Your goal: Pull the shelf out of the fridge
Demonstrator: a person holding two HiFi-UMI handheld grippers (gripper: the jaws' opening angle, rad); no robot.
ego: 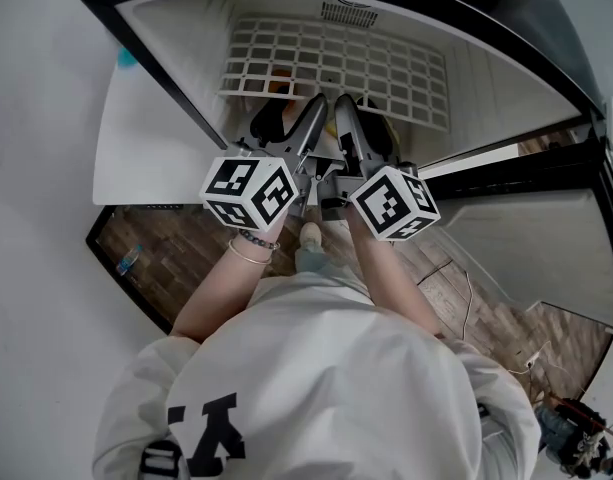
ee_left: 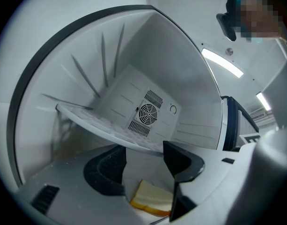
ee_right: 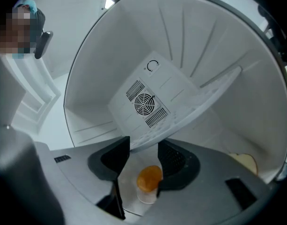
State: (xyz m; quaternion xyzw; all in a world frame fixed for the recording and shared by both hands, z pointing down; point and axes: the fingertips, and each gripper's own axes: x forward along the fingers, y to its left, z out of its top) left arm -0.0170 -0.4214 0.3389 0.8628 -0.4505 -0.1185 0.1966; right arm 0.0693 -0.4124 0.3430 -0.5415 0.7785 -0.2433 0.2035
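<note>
Inside the fridge (ego: 176, 48), the white grid shelf (ego: 336, 63) spans the compartment. It looks like light, stiff plastic, probably slick; its front rim is the place to pinch. Left claw (ee_left: 143, 165) and right claw (ee_right: 143, 161) stand open at that rim, gripping nothing.

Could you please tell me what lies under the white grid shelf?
A pale bread slice and an orange-topped clear cup; the left gripper and right gripper cover the rest.
</note>
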